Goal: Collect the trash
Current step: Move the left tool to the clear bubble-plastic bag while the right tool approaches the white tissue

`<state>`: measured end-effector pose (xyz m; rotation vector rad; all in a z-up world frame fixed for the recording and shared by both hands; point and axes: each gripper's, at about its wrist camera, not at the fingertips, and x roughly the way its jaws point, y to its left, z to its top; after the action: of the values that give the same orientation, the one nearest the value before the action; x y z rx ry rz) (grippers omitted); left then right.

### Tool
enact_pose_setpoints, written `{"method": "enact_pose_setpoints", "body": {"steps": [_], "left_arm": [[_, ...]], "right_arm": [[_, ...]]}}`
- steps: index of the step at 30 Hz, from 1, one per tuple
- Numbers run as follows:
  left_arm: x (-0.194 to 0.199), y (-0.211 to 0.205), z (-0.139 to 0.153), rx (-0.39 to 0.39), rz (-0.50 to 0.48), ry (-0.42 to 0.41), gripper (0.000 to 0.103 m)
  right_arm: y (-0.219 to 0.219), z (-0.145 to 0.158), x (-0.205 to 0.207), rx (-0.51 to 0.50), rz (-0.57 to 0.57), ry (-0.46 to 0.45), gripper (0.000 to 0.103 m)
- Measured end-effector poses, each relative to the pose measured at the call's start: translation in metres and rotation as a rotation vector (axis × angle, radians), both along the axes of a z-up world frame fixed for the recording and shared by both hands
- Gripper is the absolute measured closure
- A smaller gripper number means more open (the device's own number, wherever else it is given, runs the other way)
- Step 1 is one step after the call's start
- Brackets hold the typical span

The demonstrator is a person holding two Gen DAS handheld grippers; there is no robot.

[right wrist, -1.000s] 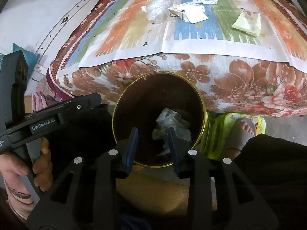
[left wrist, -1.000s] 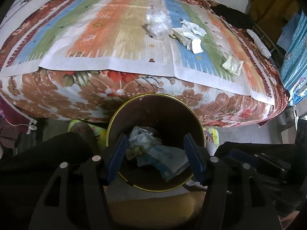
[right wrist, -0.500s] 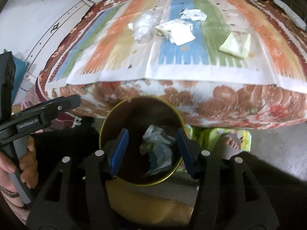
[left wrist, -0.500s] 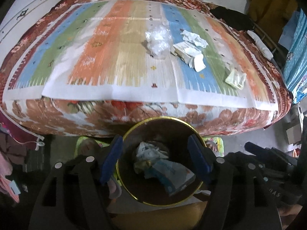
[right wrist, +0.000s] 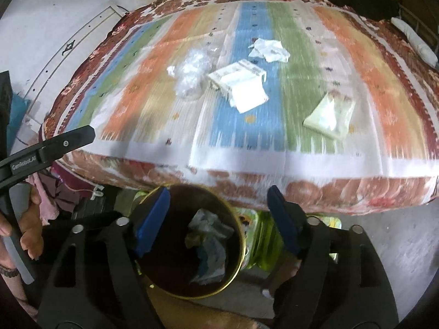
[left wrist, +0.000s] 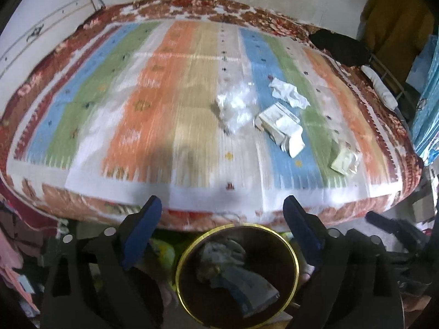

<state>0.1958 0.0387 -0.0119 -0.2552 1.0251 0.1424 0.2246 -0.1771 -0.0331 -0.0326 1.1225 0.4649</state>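
Observation:
A dark round bin with a gold rim [left wrist: 293, 252] [right wrist: 239, 227] stands on the floor below the bed edge, with crumpled wrappers [left wrist: 227, 266] [right wrist: 208, 235] inside. On the striped bedspread lie a clear crumpled plastic bag [left wrist: 236, 107] [right wrist: 192, 74], a folded paper packet [left wrist: 282, 126] [right wrist: 241, 85], a crumpled white tissue [left wrist: 288, 93] [right wrist: 270, 49] and a pale green sachet [left wrist: 344, 159] [right wrist: 330, 115]. My left gripper [left wrist: 222, 208] is open and empty above the bin's far rim. My right gripper [right wrist: 218, 197] is open and empty over the bin.
The bed [left wrist: 164, 96] fills the view ahead, against a white wall. A black cloth [left wrist: 340, 46] lies at its far right corner. A foot in a green sandal [right wrist: 263, 235] stands beside the bin. Clothes hang at the right [left wrist: 395, 22].
Both grippers have lifted up and back from the bin toward the bed. The right gripper's jaws have opened wider. The bin now sits lower in both views.

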Motion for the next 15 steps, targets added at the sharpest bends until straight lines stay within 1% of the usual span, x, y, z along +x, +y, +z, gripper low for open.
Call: {"method": "enact_pose_setpoints", "body": {"steps": [2, 4, 9, 11, 15], "left_arm": [[0.010, 0.000, 0.000, 0.019, -0.001, -0.002, 0.009], [0.018, 0.004, -0.002, 0.017, 0.008, 0.003, 0.006], [0.044, 0.016, -0.011, 0.008, 0.031, 0.038, 0.006], [0.051, 0.018, -0.014, -0.003, 0.038, 0.042, 0.006], [0.064, 0.020, -0.019, -0.025, 0.046, 0.037, 0.006]], "right_arm": [[0.002, 0.001, 0.012, -0.013, -0.002, -0.004, 0.028], [0.004, 0.001, 0.020, -0.014, -0.006, 0.000, 0.025], [0.007, -0.002, 0.045, -0.017, -0.020, 0.012, 0.019], [0.011, -0.004, 0.055, -0.022, -0.013, 0.010, 0.017], [0.020, -0.010, 0.076, -0.028, 0.015, -0.003, 0.016]]}}
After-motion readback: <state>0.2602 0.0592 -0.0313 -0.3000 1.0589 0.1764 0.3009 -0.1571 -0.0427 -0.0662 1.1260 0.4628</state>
